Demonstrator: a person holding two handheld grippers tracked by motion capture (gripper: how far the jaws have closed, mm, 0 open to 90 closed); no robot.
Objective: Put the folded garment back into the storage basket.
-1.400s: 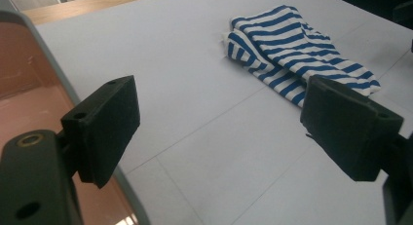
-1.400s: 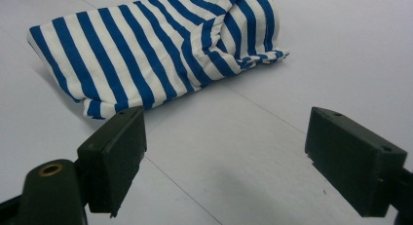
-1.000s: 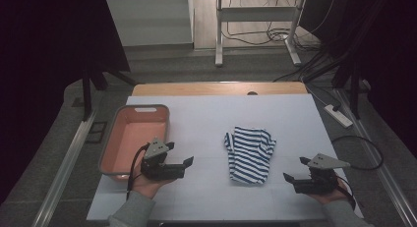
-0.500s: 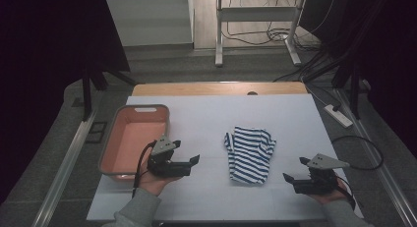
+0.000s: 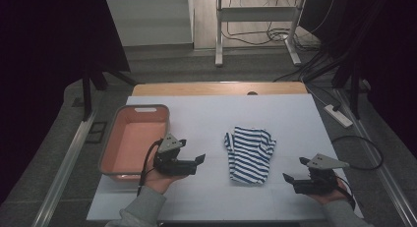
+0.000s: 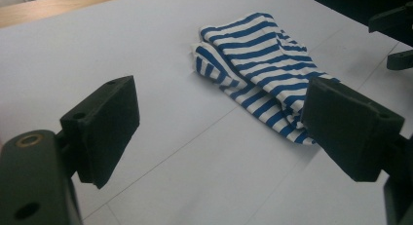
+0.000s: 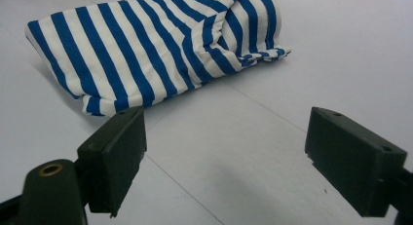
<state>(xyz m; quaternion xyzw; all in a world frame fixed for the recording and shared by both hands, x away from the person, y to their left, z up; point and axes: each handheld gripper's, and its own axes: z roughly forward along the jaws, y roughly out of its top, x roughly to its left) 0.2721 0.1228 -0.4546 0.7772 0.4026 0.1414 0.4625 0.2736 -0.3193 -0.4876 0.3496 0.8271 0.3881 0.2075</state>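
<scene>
Both grippers – left gripper, right gripper – have jaws spread; approach low and pinch the striped cloth at opposite edges, not its middle

Striped cloth cut off by right gripper view's top edge.

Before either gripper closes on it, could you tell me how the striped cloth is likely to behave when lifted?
The striped cloth lies folded with soft creases, so it will probably sag and unfold if pinched at one edge. It looks thin, so likely light. Pushed across the smooth white table, it would probably bunch rather than slide whole.
</scene>
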